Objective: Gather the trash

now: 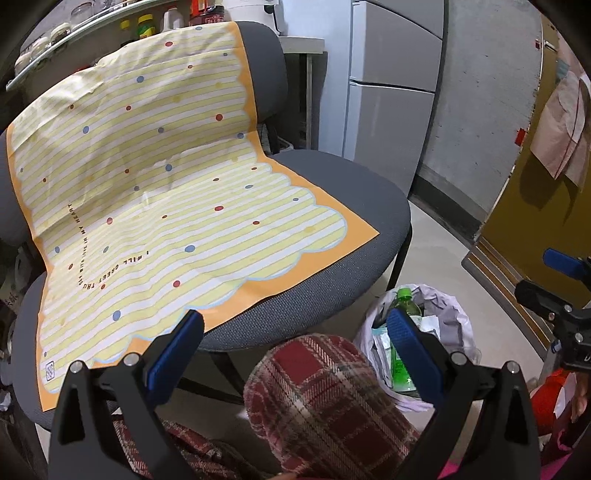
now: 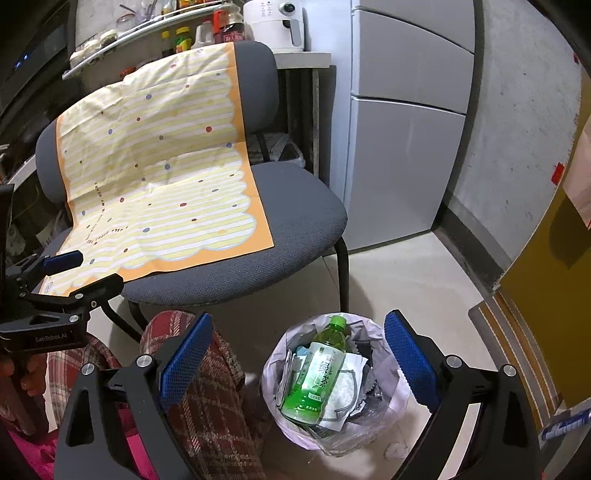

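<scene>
Trash sits in a small round bin lined with a pale translucent plastic bag, standing on the light tiled floor just beside the front right leg of a grey fabric chair. On top of the load lies a green plastic tea bottle with a green cap, tilted with its cap toward the chair, over crumpled white paper and dark wrappers. A small white scrap lies on the floor just beside the bin.

Across the chair's seat and backrest is draped a yellow-and-white striped sheet with coloured dots and an orange border, with nothing resting on it.

Over the bin hangs the right hand-held gripper, its blue-padded jaws spread wide and holding nothing. The left hand-held gripper hangs near the front edge of the seat, likewise released and empty, with a knee in red plaid fabric below it.

Behind the chair stand a grey-white refrigerator and a shelf of jars and bottles.
</scene>
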The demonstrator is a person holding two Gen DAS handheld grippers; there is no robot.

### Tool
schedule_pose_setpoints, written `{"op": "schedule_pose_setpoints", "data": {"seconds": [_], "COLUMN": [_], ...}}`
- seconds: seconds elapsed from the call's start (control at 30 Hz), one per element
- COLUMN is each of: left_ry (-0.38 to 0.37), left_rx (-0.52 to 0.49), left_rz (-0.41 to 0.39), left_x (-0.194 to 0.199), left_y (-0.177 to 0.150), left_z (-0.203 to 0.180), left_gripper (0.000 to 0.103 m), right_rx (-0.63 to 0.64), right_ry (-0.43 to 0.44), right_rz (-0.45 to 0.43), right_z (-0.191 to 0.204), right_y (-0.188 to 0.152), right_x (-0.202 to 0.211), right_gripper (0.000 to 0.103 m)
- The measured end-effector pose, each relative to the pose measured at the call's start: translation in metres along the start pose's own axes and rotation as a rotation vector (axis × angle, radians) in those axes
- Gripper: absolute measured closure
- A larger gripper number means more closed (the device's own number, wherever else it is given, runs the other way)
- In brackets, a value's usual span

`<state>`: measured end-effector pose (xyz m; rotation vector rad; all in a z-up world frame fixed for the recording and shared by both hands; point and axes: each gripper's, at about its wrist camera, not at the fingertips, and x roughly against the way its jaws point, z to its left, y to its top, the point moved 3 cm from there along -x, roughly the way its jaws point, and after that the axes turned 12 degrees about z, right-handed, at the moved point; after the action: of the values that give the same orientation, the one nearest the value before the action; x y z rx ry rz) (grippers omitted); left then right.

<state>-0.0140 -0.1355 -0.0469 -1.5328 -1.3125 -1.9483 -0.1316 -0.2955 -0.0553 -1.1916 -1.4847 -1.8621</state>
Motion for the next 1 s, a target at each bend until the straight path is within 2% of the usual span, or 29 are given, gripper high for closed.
{"op": "schedule_pose_setpoints", "data": {"seconds": [1.0], "left_ry": [0.009], "left_rx": [0.023], "left_rz": [0.0], "left_x": [-0.0004], "left_y": [0.0029], "left_z": [0.0061], "left_gripper": [0.007], "right_rx": [-0.001], "right_ry": [0.003], "right_rz": [-0.003], "right_z": [0.0004], "right_y": [0.0001], "right_x": [-0.0002], "right_gripper": [0.01]}}
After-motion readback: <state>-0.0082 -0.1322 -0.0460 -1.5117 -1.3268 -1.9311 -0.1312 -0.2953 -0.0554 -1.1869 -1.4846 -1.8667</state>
